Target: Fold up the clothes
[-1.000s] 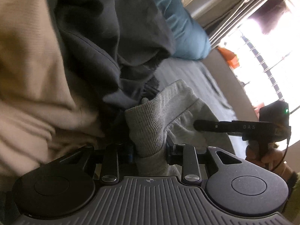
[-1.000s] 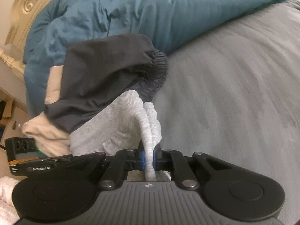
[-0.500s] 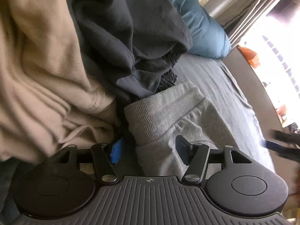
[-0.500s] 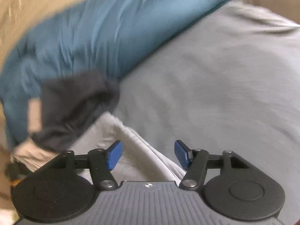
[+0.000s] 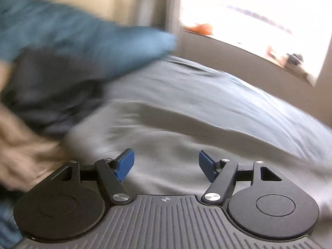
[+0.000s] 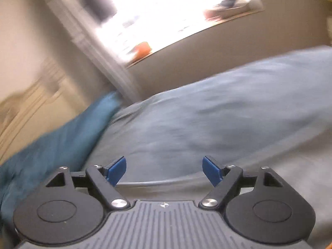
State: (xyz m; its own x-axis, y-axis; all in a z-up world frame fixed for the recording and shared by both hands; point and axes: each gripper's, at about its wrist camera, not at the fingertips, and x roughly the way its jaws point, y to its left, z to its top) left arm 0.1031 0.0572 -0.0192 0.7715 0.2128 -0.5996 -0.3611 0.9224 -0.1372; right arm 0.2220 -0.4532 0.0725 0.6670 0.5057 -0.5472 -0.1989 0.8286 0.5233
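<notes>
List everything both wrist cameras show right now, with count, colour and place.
duvet: one, teal, far left on the bed
sheet: one, grey-blue, covering the bed
grey garment: one, light grey, flat on the sheet ahead of the left gripper
dark garment: one, charcoal, left, in front of the duvet
beige garment: one, beige, near left, blurred
window: one, bright, behind the bed
orange thing: one, on the sill, too blurred to name
left gripper: jaws opening, nothing between
right gripper: jaws opening, nothing between

Left gripper jaws opening, nothing between. Right gripper jaws opening, nothing between; both angled downward.
</notes>
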